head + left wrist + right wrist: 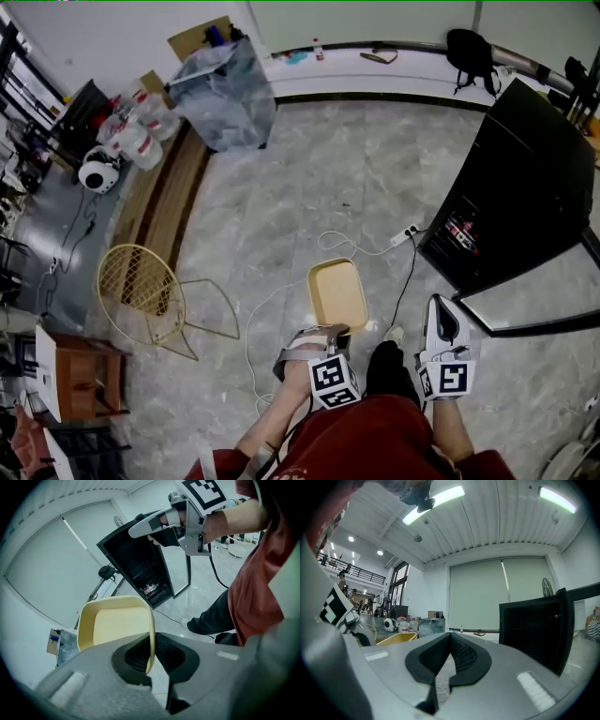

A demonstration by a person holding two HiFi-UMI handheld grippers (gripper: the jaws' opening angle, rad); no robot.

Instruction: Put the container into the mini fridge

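Note:
A pale yellow rectangular container (337,292) hangs above the grey marble floor, and my left gripper (325,336) is shut on its near rim. In the left gripper view the container (117,625) tilts up, its edge pinched between the dark pads (161,651). To the right stands the black mini fridge (520,187) with its glass door (525,314) swung open. My right gripper (439,314) is beside the door, shut and empty. The right gripper view shows its jaws (450,637) met, the fridge (534,630) to the right and the container (396,638) at the left.
A yellow wire chair (141,281) stands at the left, next to a wooden stool (89,375). White and black cables and a power strip (403,236) lie on the floor near the fridge. A plastic-covered heap (225,89) and bottles are at the back left.

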